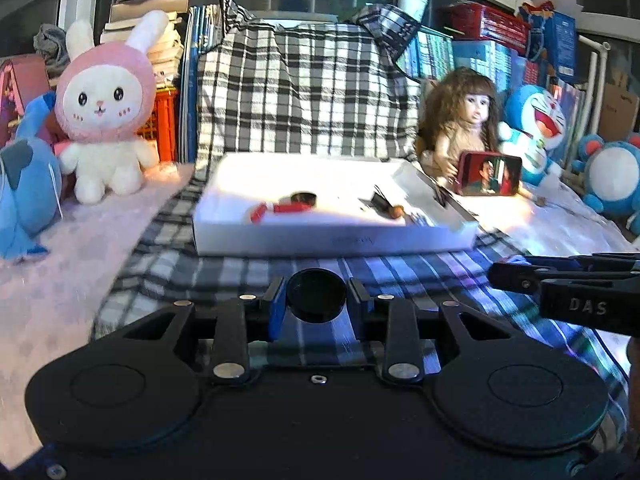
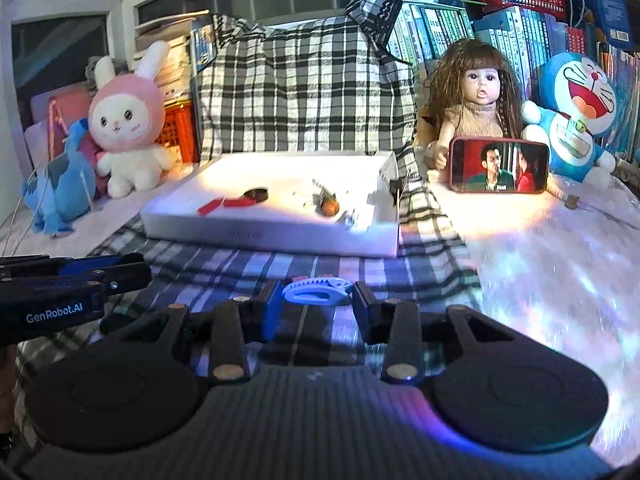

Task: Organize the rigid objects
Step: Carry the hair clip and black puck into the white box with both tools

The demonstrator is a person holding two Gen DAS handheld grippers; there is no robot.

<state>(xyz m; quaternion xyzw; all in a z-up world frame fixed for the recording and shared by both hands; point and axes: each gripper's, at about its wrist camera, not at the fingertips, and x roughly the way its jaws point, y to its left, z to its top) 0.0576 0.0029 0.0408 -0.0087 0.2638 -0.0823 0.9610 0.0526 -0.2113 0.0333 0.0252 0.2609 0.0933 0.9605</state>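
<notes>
My left gripper [image 1: 317, 295] is shut on a black round disc [image 1: 316, 295], held above the plaid cloth in front of the white box lid [image 1: 336, 236]. My right gripper [image 2: 318, 295] is shut on a pale blue hair clip [image 2: 318, 293], also in front of the white box lid [image 2: 272, 236]. In the lid lie a red strip [image 2: 224, 204], a dark round piece [image 2: 257, 194], a brown nut-like piece [image 2: 330, 207] and small bits. The right gripper's side shows in the left wrist view [image 1: 568, 292]; the left gripper's side shows in the right wrist view [image 2: 72, 284].
A pink rabbit plush [image 1: 105, 112] and a blue plush [image 1: 24, 196] sit left. A doll [image 2: 476, 96] holds a phone [image 2: 499, 165] playing video, with a Doraemon plush [image 2: 576, 112] right. Books, red baskets and a plaid-draped pile [image 2: 304, 88] stand behind.
</notes>
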